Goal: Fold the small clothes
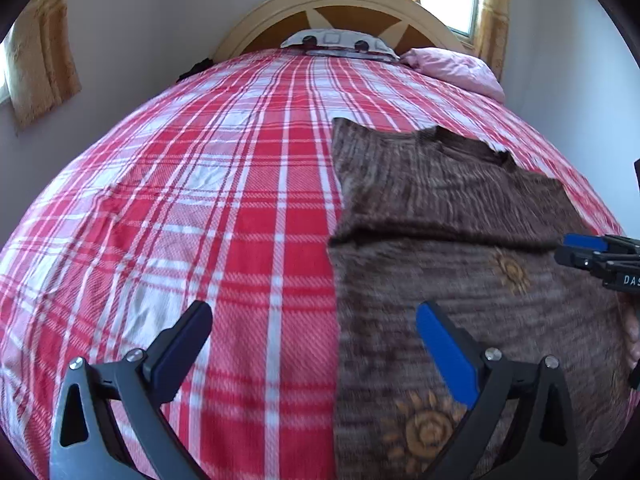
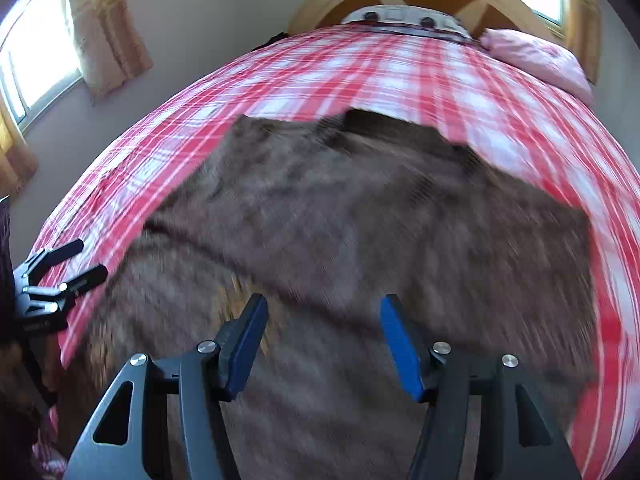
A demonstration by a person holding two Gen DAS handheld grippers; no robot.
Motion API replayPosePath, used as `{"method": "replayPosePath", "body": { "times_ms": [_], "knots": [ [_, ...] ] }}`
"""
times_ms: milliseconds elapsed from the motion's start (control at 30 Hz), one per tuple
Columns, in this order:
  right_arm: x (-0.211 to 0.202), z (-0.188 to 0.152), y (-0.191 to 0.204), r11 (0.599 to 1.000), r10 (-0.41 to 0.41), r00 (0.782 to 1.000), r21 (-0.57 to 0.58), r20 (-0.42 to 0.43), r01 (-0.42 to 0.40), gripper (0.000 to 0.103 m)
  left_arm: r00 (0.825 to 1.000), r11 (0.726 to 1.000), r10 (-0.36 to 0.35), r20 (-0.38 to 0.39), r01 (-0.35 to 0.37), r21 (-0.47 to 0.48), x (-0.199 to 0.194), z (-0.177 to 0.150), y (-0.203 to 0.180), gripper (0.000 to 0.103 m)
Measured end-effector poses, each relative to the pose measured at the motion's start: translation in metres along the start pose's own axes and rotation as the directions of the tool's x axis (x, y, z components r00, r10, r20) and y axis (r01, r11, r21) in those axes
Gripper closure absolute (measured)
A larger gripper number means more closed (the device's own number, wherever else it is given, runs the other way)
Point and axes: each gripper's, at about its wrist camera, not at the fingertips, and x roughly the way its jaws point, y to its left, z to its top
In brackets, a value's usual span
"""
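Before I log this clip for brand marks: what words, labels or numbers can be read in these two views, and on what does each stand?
"DAS": white letters on the black body of the right gripper, cut off by the left wrist view's edge.
A pale marking on the body of the left gripper in the right wrist view: too blurred to read.
The brown sweater and plaid bedspread carry no text, only sun-like motifs and checks.

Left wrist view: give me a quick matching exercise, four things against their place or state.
Things:
1. brown sweater
2. pink pillow
3. left claw
4. plaid bedspread

Descriptions:
A. open, nothing between its fingers
B. at the far right by the headboard
C. covers the whole bed
D. lies flat on the right part of the bed

Pairs: 1-D, 2-B, 3-A, 4-C
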Motion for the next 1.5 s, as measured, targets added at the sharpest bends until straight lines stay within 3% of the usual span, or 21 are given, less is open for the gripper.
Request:
{"method": "replayPosePath", "body": {
  "times_ms": [167, 433, 967, 1500],
  "knots": [
    [-0.027, -0.051, -0.008, 0.996, -0.084, 0.996, -0.03, 0.006, 0.084, 0.043, 0.999, 1.0, 0.007, 0.033, -0.008, 0.02, -0.019, -0.012, -0.004, 0.0],
    [-0.057, -0.103, -0.007, 0.995, -0.099, 0.995, -0.029, 0.021, 0.1, 0.043, 0.999, 1.0, -0.009, 0.039, 0.008, 0.03, -0.046, -0.035, -0.012, 0.0],
    [-0.091, -0.136, -0.004, 0.996, -0.085, 0.994, 0.045, 0.068, 0.082, 0.043, 0.998, 0.998, -0.04, 0.039, 0.038, 0.05, -0.087, -0.08, -0.019, 0.0],
    [-0.12, -0.187, -0.024, 0.986, -0.095, 0.992, 0.148, 0.077, 0.083, 0.043, 0.998, 0.995, -0.065, -0.022, 0.066, 0.072, -0.095, -0.118, -0.023, 0.0]
  ]
}}
